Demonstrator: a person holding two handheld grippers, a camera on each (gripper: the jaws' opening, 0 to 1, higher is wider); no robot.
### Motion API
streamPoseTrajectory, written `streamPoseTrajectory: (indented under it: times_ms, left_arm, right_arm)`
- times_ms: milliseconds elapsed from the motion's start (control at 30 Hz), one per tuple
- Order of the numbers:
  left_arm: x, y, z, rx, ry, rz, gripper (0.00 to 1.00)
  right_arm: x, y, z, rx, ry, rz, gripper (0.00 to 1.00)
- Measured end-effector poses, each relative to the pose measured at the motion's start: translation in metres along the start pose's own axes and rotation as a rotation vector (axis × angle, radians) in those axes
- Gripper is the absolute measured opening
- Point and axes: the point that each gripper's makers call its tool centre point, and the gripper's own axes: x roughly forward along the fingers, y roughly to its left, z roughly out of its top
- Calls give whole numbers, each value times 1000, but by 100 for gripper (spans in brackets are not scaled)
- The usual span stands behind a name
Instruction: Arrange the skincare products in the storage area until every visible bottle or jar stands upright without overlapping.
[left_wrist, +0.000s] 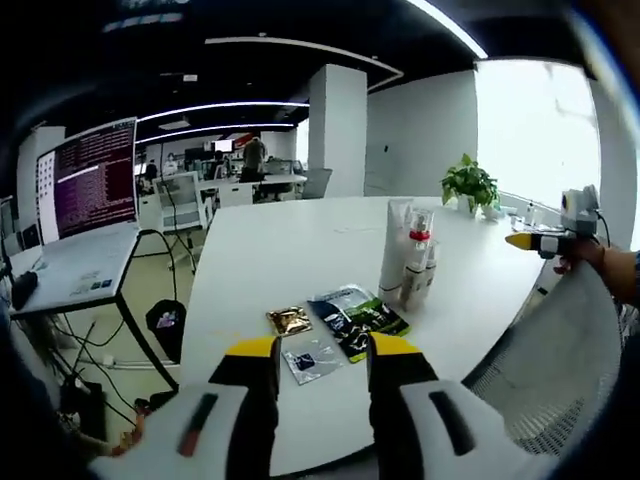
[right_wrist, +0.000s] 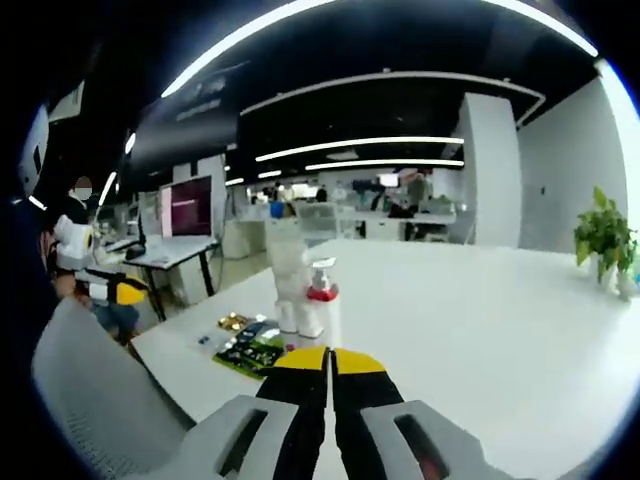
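Open-plan office; a large white table carries a cluster of upright skincare bottles, including a tall white tube and a red-collared pump bottle, toward its right side. Flat sachets lie near the front edge, left of the bottles. Left gripper hovers over the sachets, jaws apart and empty. Right gripper faces the bottles, jaws closed together, holding nothing

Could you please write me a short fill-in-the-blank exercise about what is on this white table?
1. The bottles stand ____ on the white table.
2. The pump bottle has a ____ collar.
3. The sachets lie ____ on the table.
4. The right gripper is ____.

Missing words: upright; red; flat; shut
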Motion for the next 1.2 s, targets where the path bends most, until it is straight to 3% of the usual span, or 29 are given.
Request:
streamPoseTrajectory:
  times_ms: [100, 200, 433, 700, 867, 1067, 1200]
  left_arm:
    - [0, 2, -4, -10, 17, 5, 32]
    - [0, 5, 0, -19, -4, 24, 34]
    - [-1, 5, 4, 28, -21, 37, 33]
    - [2, 4, 1, 30, -2, 31, 28]
    - [0, 11, 4, 34, -19, 77, 28]
    - [-3, 14, 7, 42, -38, 119, 26]
    - [-4, 14, 6, 52, -27, 122, 27]
  right_arm:
    - [0, 0, 1, 40, -8, 15, 5]
    - [2, 1, 0, 50, -1, 24, 12]
    - [5, 6, 4, 88, -19, 41, 31]
    - [7, 5, -2, 84, 21, 17, 30]
    - [10, 0, -8, 71, 60, -5, 33]
    - [12, 13, -22, 52, 145, 83, 29]
    - [11, 13, -16, 60, 111, 85, 28]
